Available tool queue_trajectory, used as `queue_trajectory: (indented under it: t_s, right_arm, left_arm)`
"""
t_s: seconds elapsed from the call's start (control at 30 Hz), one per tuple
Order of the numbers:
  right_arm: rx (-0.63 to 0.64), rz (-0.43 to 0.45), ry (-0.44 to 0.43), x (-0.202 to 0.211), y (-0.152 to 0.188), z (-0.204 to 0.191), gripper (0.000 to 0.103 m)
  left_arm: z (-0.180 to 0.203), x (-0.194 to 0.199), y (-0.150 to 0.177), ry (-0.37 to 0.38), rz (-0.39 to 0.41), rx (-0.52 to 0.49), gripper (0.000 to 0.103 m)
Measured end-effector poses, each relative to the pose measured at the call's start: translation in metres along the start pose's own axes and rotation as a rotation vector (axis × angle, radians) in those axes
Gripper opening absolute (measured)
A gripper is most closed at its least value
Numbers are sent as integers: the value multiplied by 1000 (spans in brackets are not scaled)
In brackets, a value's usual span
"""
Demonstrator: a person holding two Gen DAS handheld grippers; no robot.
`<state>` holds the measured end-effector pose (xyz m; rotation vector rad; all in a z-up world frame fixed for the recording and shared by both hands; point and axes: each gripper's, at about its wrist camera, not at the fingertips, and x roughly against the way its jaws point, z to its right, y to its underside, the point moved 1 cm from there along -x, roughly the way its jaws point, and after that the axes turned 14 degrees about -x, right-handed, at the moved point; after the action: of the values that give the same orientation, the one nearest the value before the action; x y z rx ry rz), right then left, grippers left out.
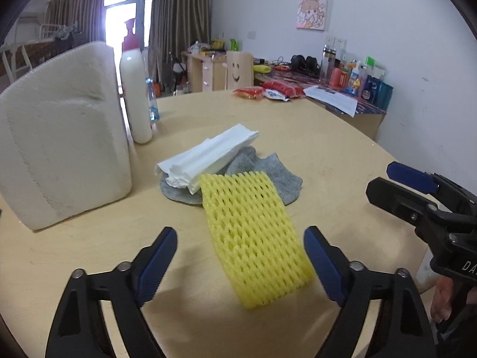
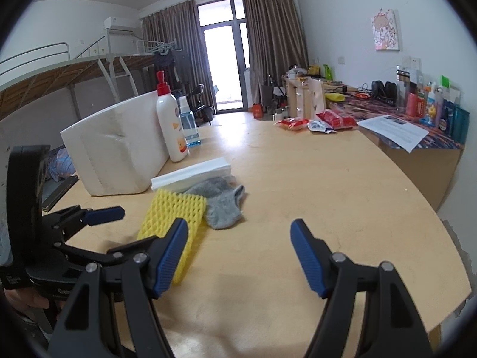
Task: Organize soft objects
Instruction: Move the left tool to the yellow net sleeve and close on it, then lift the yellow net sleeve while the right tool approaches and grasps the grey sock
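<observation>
A yellow foam net sleeve [image 1: 256,238] lies on the round wooden table [image 1: 328,155], its near end between the open fingers of my left gripper [image 1: 241,262], not gripped. Its far end overlaps a grey sock [image 1: 280,176] and a stack of folded white tissues [image 1: 208,155]. In the right wrist view the sleeve [image 2: 173,211], sock [image 2: 222,205] and tissues [image 2: 190,176] lie ahead to the left. My right gripper [image 2: 238,256] is open and empty above bare table; it shows at the right edge of the left wrist view [image 1: 417,191]. The left gripper shows at left [image 2: 98,217].
A white foam cushion [image 1: 59,149] stands at the left with a white pump bottle [image 1: 135,89] and a blue bottle [image 1: 152,101] behind it. Red snack packets [image 1: 268,91] lie at the table's far edge. A cluttered desk [image 1: 342,83] stands by the wall.
</observation>
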<state>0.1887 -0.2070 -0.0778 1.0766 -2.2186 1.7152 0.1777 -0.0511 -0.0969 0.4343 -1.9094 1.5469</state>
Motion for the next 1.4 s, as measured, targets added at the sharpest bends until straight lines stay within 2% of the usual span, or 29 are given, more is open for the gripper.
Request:
queue_trajectory:
  t_s: [0.13, 0.23, 0.37, 0.63, 0.73, 0.8, 0.9, 1.07, 1.4]
  right_arm:
    - [15, -13, -22, -5, -7, 3, 75]
    - [28, -24, -45, -11, -14, 2, 75]
    - [51, -58, -36, -23, -24, -3, 75]
    - [109, -126, -80, -45, -34, -21, 75]
    - [115, -147, -86, -53, -34, -22, 75]
    - [111, -170, -87, -61, -33, -22, 75]
    - [103, -193, -82, -68, -35, -21, 75]
    - [97, -211, -65, -75, -37, -24, 75]
    - [128, -251, -4, -90, -30, -34, 75]
  left_arm:
    - [1, -13, -3, -20, -45, 5, 80]
    - [2, -21, -2, -8, -74, 10, 73]
    - [5, -24, -2, -1, -87, 12, 61]
    - [8, -30, -3, 29, -97, 1, 49]
    - [8, -31, -4, 48, -93, -8, 40]
    - [8, -31, -4, 78, -89, -4, 21]
    - [7, -29, -4, 122, -80, -4, 11]
    - [-1, -22, -4, 127, -51, 5, 11]
    - [-30, -3, 1, 51, -5, 31, 11]
